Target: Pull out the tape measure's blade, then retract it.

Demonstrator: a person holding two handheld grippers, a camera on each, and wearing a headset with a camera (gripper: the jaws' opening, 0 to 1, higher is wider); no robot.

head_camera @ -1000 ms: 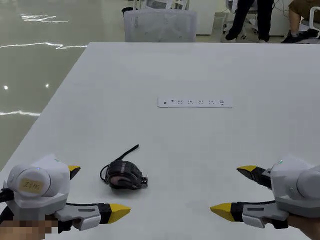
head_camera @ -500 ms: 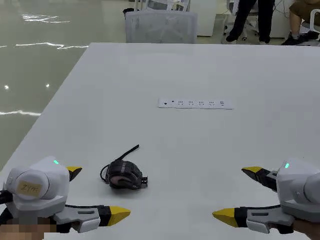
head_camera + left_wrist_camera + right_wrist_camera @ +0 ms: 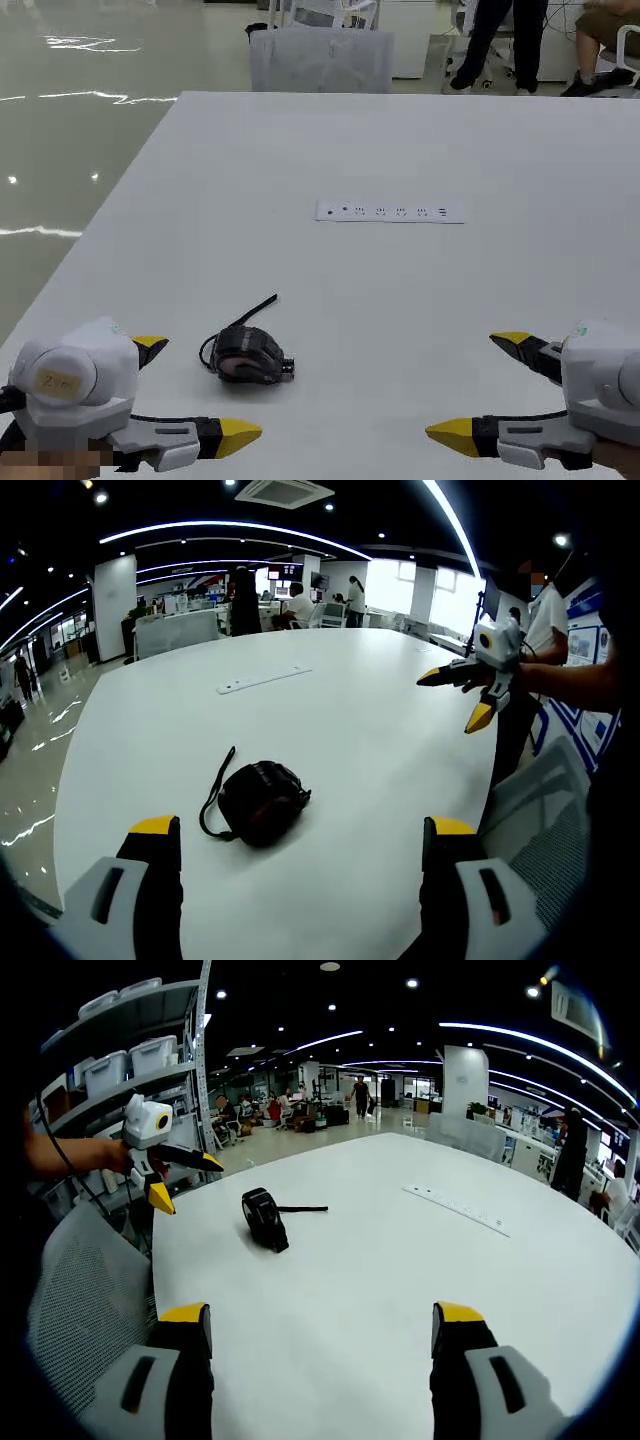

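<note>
Left gripper [image 3: 198, 387], right gripper [image 3: 475, 385] splayed, empty

White-cased left gripper [image 3: 200, 387], yellowish handwritten label [image 3: 57, 383], white right gripper [image 3: 475, 385], black fingers [image 3: 208, 432] with yellow tips

Head view: bright, even light, sharp focus. Table [image 3: 400, 300] near white, almost shadowless; faint soft shadow under tape measure [image 3: 245, 353]. Glare streaks on glossy floor [image 3: 70, 130], upper left. Both gripper views: dimmer, dark ceiling, light from ceiling strips [image 3: 452, 525] and spot lamps [image 3: 412, 982]; windows [image 3: 445, 585] blown out. Table carries pale sheen there. Strong fisheye bending toward edges; far background small, soft.
</note>
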